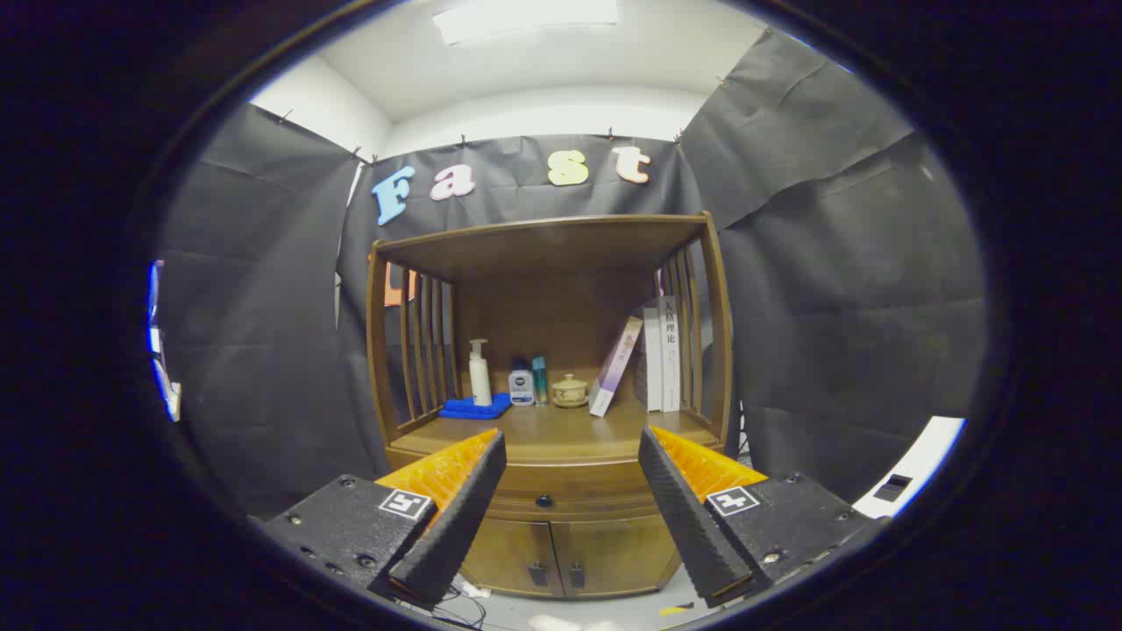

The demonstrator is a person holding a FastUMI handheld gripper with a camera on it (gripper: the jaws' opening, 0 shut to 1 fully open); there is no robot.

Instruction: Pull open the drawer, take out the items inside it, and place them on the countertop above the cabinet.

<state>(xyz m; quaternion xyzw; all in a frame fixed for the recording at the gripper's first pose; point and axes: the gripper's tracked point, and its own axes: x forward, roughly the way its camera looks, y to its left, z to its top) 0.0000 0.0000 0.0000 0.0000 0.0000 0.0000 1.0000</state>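
Drawer (543, 495) shut, small dark knob (544, 501) centred on its front, just under the countertop (561, 434) and above two cabinet doors (561, 556). Gripper (571, 456) wide open, holding nothing, knob beyond and between its fingers, well apart from them. Judged at the very start: pulling open, emptying, placing all left; pump bottle (479, 372), books (663, 355) already on countertop.

Brown cabinet (561, 473) — blue cloth (474, 407), white bottle (479, 375).
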